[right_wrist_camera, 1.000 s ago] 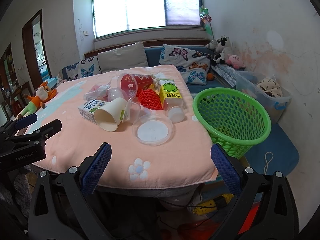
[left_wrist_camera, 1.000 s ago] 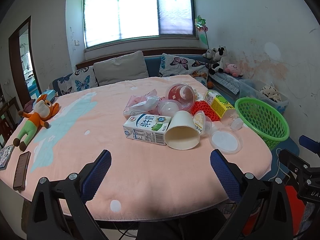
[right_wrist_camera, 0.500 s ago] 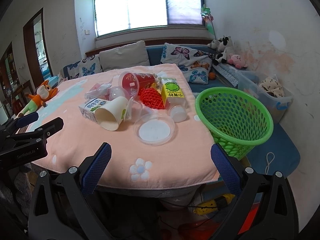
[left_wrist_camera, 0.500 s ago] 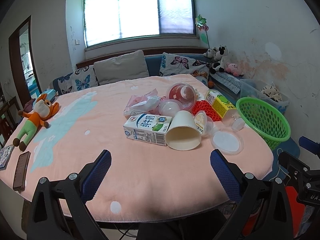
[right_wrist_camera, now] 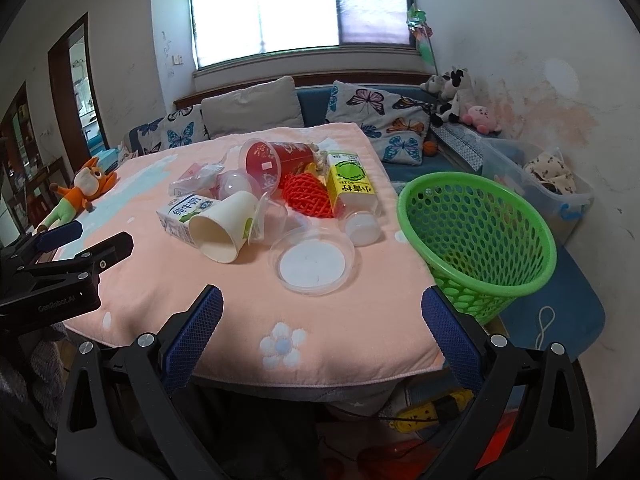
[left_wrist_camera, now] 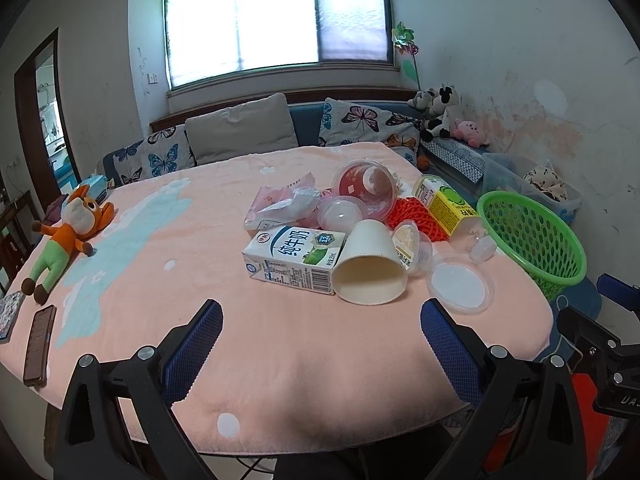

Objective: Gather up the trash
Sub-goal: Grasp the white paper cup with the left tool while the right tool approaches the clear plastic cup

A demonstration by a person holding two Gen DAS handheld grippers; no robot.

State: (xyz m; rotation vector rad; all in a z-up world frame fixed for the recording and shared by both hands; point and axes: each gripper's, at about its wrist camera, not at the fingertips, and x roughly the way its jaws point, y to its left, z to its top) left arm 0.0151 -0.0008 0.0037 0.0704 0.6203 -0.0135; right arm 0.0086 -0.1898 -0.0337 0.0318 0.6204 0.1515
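Observation:
A heap of trash lies on the pink tablecloth [left_wrist_camera: 168,240]: a white milk carton [left_wrist_camera: 294,258], a tipped paper cup [left_wrist_camera: 370,268], a round clear lid [left_wrist_camera: 460,282], a red cup [left_wrist_camera: 366,190], orange foam netting [left_wrist_camera: 416,218], a yellow juice carton [left_wrist_camera: 446,204] and crumpled plastic wrap [left_wrist_camera: 282,204]. A green mesh basket [right_wrist_camera: 476,236] stands off the table's right edge. My left gripper [left_wrist_camera: 320,330] is open near the front edge, short of the milk carton. My right gripper [right_wrist_camera: 322,316] is open in front of the clear lid [right_wrist_camera: 312,260], holding nothing.
A plush orange toy [left_wrist_camera: 66,236] and a phone [left_wrist_camera: 38,344] lie on the table's left side. A cushioned bench [left_wrist_camera: 240,132] runs under the window. A clear storage bin [right_wrist_camera: 548,184] sits behind the basket. A yellow tool [right_wrist_camera: 432,410] lies on the floor.
Both grippers have drifted slightly; the trash pile and basket look a little shifted in view. Nothing was picked up and both stay open.

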